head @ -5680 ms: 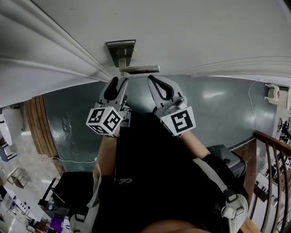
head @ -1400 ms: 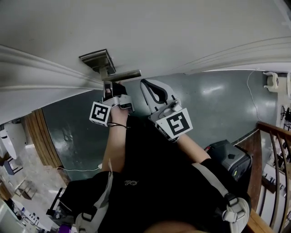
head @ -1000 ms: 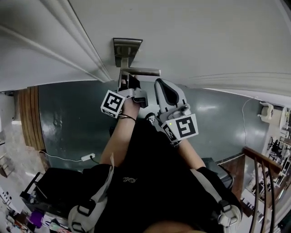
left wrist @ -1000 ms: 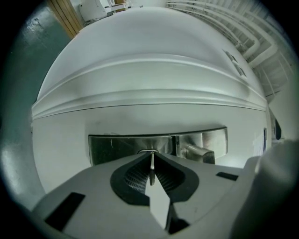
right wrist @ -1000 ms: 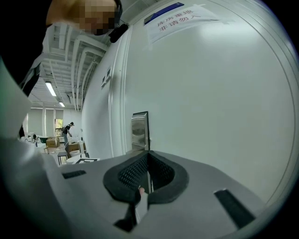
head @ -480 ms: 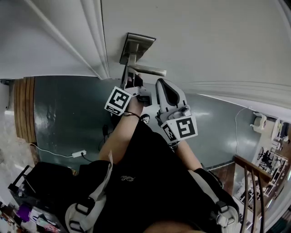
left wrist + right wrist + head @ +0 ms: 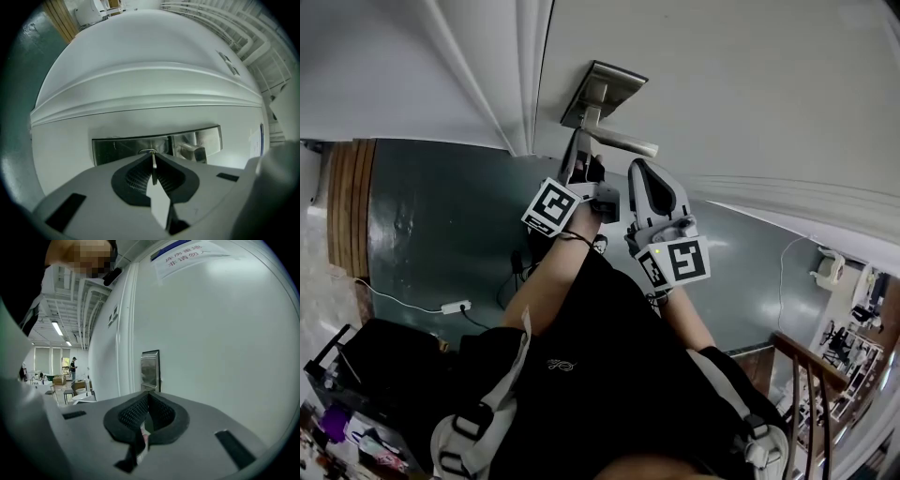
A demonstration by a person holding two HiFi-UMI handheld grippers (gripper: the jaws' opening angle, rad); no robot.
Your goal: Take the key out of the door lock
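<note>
Soft, even indoor light fills all three views, with no hard shadows. In the head view the white door [image 7: 722, 84] is bright across the top, the green floor [image 7: 441, 216] carries a faint sheen at left, and the black clothing [image 7: 600, 375] at the bottom is almost without detail. Straight mouldings bow from wide-angle distortion. The left gripper view darkens to black at its corners; the steel lock plate [image 7: 117, 149] shows dull reflections. In the right gripper view, ceiling lights [image 7: 58, 328] glow at middle left, and the near foreground is soft
</note>
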